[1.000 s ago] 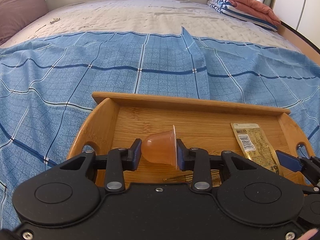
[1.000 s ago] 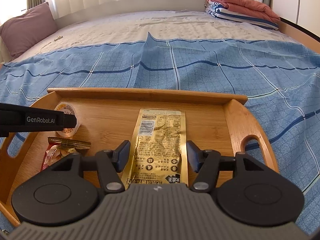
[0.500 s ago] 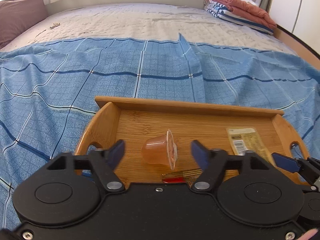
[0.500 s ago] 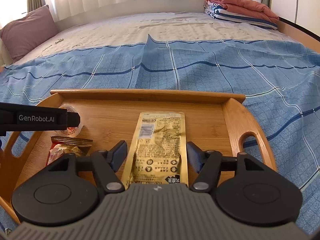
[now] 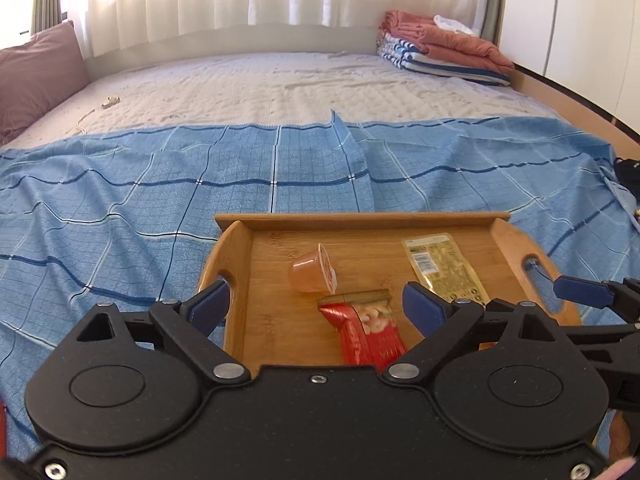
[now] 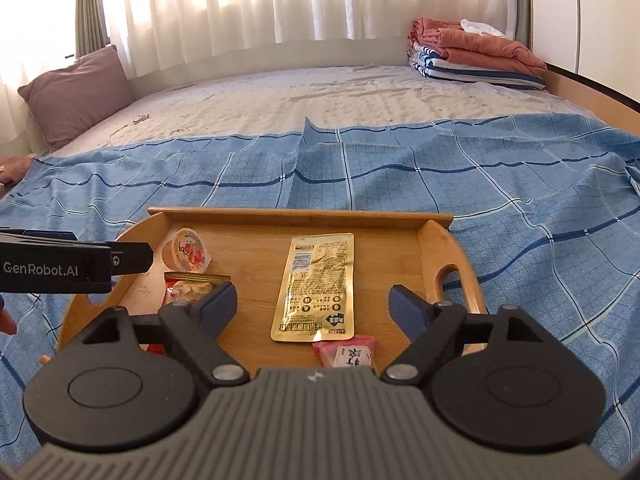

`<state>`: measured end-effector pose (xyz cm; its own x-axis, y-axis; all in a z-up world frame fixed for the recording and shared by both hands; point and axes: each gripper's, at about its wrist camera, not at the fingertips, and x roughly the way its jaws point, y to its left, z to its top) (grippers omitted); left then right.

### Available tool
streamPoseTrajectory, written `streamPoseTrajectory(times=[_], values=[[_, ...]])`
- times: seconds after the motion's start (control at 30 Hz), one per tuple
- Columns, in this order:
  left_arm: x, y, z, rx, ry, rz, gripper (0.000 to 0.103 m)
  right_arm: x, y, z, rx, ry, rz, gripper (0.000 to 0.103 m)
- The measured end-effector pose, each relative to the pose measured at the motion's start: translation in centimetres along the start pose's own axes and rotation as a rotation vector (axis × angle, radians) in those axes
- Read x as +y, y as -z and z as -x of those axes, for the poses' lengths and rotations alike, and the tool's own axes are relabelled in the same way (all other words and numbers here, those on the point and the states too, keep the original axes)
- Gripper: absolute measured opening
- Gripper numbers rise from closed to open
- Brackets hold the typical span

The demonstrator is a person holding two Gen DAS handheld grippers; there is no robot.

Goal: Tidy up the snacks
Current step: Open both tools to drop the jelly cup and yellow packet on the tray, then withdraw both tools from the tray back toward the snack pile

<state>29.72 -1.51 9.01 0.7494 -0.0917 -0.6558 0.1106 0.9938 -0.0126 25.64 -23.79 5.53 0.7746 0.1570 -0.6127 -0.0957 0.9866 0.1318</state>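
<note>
A wooden tray (image 5: 236, 264) (image 6: 448, 248) lies on the blue checked cloth. In it, an orange jelly cup (image 5: 310, 270) (image 6: 186, 256) lies on its side, with a red snack packet (image 5: 366, 332) (image 6: 192, 286) just in front of it. A gold sachet (image 5: 444, 266) (image 6: 316, 284) lies flat in the middle, and a small pink packet (image 6: 346, 354) sits at the near edge. My left gripper (image 5: 316, 306) is open and empty, above the near side of the tray. My right gripper (image 6: 312, 306) is open and empty over the sachet's near end.
The tray sits on a bed with a blue checked cloth (image 5: 120, 208) over a pale mattress (image 6: 320, 96). A mauve pillow (image 6: 80, 92) lies at the far left. Folded towels (image 5: 444, 48) are stacked at the far right.
My left gripper let go of the jelly cup, opened wide and drew back and up; the cup now lies in the tray. My right gripper also drew back, still open.
</note>
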Motion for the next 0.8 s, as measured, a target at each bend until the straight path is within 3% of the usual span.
streamPoseTrajectory(times=[0.2,0.43,0.8], values=[[-0.4,2.8,4.4,-0.046,0.023,-0.031,0.095,0.3,2.4,3.6,-0.03,0.015,-0.034,0.092],[-1.0,6.4,8.6,-0.091,0.047,-0.071,0.097,1.3,5.6,6.6,-0.034,0.048,0.018,0.093],[-0.7,10.1,12.1,-0.103,0.09,-0.041,0.097,2.1,10.1,10.7,-0.019,0.032,0.056,0.097]])
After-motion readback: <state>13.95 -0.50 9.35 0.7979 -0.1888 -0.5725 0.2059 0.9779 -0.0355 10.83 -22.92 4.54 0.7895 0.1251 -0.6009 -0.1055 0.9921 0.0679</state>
